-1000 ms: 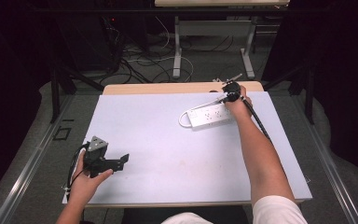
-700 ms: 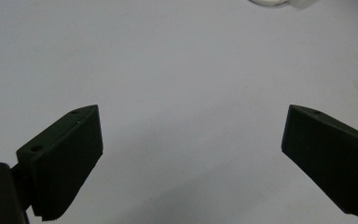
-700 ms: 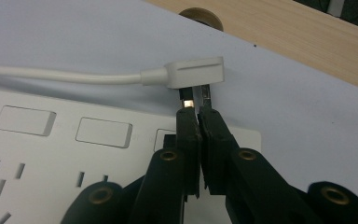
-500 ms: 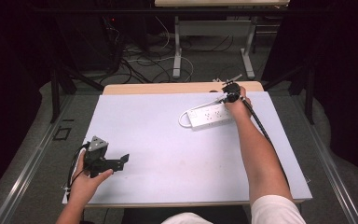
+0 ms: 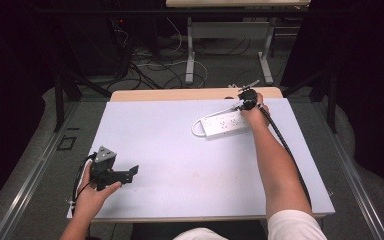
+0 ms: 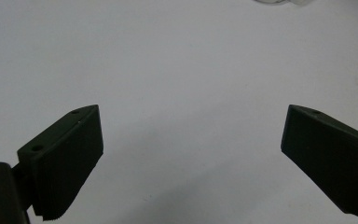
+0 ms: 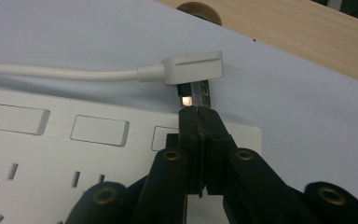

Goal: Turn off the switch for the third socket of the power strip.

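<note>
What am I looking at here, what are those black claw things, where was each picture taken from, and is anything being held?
A person sits at a table covered by a pale grey mat and holds a hand tool with two black jaws in each hand. One picture looks down from a camera above the table; the other two come from small cameras riding on the tools. The left gripper hangs low over bare mat, jaws wide apart and holding nothing. The right gripper has just been closing; its jaws stand pressed together at the metal prongs of a flat white plug. Whether it really grips a prong is hard to tell. The plug's white cable lies beside a long white plastic power strip on the mat.
</note>
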